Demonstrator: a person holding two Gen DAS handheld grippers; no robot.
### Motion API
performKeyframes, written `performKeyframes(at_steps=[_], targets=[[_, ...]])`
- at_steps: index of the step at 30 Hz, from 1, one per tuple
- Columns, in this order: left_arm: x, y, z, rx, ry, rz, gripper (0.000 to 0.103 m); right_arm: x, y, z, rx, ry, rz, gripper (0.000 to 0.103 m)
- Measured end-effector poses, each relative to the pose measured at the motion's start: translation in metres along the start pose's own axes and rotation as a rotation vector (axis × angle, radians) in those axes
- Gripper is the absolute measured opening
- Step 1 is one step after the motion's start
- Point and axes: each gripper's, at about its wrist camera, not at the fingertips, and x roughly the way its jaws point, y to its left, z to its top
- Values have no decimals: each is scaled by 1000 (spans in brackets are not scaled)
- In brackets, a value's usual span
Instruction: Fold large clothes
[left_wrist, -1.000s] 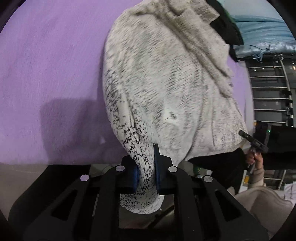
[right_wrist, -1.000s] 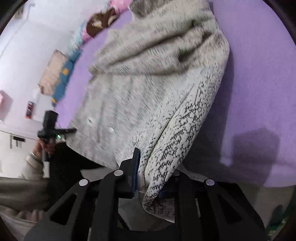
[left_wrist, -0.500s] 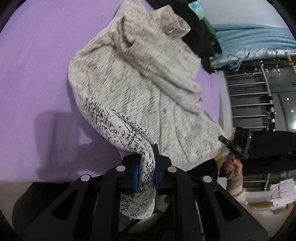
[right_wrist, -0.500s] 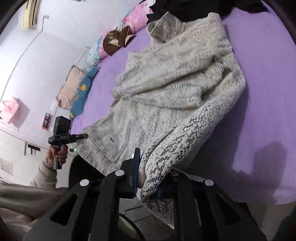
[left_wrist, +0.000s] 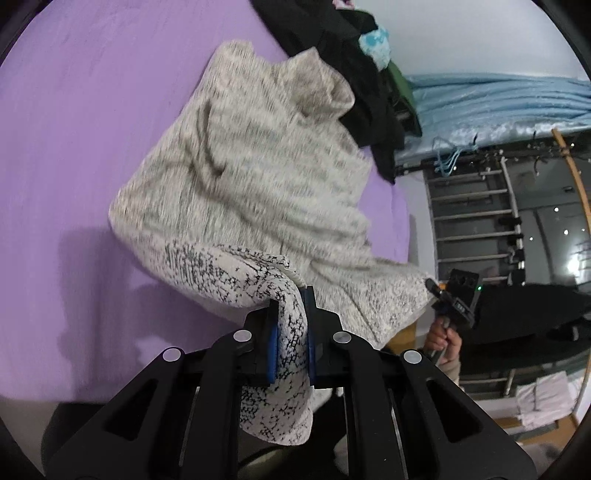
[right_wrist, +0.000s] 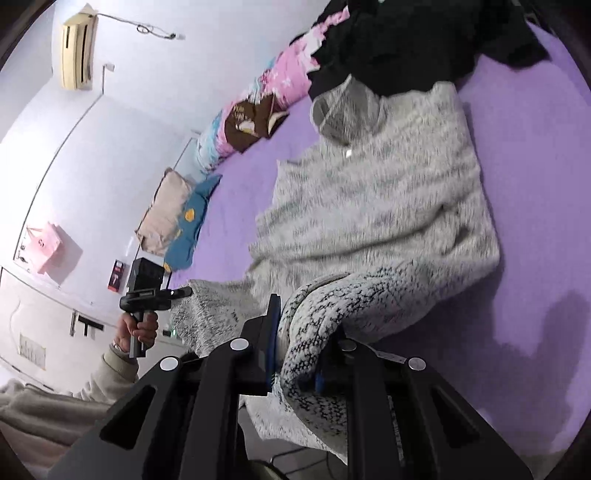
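sweater (left_wrist: 266, 177) now spread lower on bed (left_wrist: 74, 110), hem pinched between both fingers (left_wrist: 271, 339).

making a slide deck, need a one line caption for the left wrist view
Left gripper clamps the patterned cuff of a grey knit sweater spread on a purple bed.

Sweater body (left_wrist: 266, 177) is all motion-blurred, knit unreadable. Black clothes pile (right_wrist: 413, 40) gets chopped off at the top edge.
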Motion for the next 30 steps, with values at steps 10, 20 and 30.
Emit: performKeyframes(at_steps=[10,20,30], targets=[[-6,-7,79,-40,-70,-31,9,2,-18,64,57,-63,24,14],[9,2,181,-121,-118,6,9,19,-69,130,188,-117,46,14],[43,17,275,-170,-134,49,10,55,-137,191,353,-180,64,14]])
